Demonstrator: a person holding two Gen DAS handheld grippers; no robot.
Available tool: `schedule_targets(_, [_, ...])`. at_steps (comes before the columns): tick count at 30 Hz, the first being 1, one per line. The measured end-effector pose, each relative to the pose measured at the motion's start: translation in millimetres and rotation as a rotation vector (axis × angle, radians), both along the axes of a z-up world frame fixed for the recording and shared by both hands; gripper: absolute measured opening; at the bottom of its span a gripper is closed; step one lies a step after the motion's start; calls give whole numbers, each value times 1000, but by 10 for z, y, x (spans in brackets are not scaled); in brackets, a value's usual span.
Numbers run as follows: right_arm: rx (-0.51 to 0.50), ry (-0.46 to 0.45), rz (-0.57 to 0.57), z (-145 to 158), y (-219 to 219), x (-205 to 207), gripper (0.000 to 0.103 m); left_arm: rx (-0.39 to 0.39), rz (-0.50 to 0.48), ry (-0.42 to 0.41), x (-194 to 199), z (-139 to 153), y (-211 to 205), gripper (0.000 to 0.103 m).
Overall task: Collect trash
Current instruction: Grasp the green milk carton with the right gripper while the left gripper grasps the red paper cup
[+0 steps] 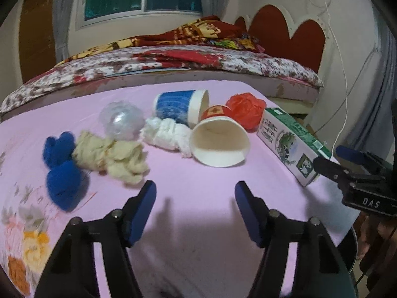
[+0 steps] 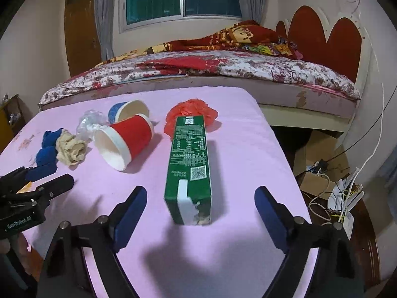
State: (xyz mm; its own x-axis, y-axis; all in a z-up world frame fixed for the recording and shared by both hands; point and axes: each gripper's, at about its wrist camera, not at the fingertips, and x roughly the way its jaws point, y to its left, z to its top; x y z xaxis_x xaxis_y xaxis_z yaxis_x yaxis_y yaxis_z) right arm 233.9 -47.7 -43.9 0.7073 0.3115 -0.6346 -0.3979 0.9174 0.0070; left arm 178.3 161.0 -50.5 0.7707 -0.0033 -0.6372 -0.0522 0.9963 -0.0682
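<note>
The right gripper point(image 2: 199, 207) hangs with jaws wide apart and empty, the near end of the long green-and-white drink carton point(image 2: 189, 166) lying flat between them on the pink cloth-covered table point(image 2: 248, 149). The left gripper point(image 1: 196, 202) is likewise spread and empty, short of the crumpled beige paper wad point(image 1: 113, 157). A careless closing could nudge the carton into the tipped red paper cup point(image 2: 125, 142) just beside it, likely rolling it away.

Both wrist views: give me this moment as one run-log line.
left gripper open, empty | right gripper open, green carton lying between fingers, ungrasped | red cup, blue cup tipped on pink cloth
</note>
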Motion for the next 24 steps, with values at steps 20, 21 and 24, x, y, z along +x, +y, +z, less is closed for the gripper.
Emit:
schedule_targets(20, [-27,44,15,-190,67,355,73,-13,-51,-35,447,84,-210,84])
schedule_targets(21, [-25,44,17,-196,57,364,70,-15,-49,-35,472,82,-209,84])
schedule_targets(24, [-11,44,11,-189,-14,421,57,-28,-50,-16,567,53,-194,84])
